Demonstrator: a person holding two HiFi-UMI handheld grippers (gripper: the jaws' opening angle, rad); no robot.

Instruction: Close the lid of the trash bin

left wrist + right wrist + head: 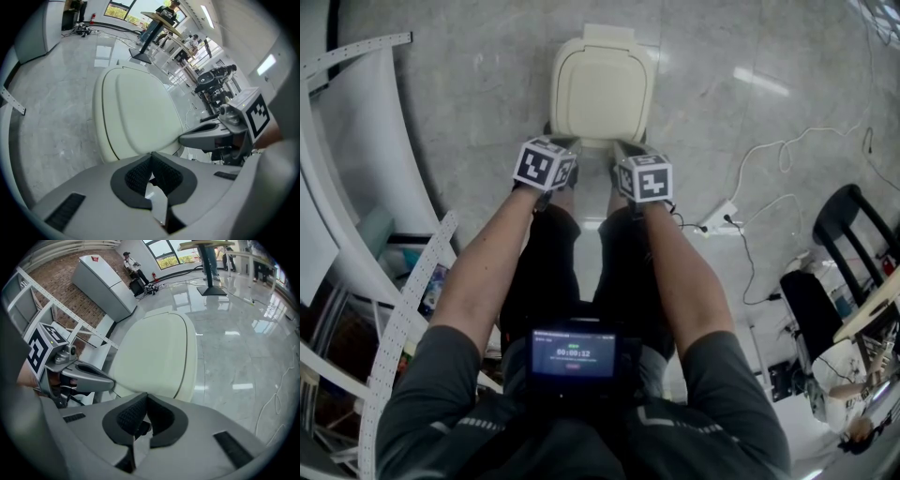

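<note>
Okay so, a white curved rack (356, 159) is running down the left side of the grey floor (469, 84). The left claw (565, 143) is hovering just at the near side of the trash bin (609, 37). In the left gripper view its pads are pressing together at the tips with nothing between them. The bin is standing on the floor right in front of the person's legs. Its cream lid (600, 94) is lying flat on the rim, so it's looking closed. The right claw (626, 147) is hovering beside the left one, also at the bin's near side, and its own view is showing the pads meeting with nothing in them. Further right, a white cable with a power strip (719, 217) is trailing across the floor, and a black chair (853, 216) is sitting well apart from the bin.
</note>
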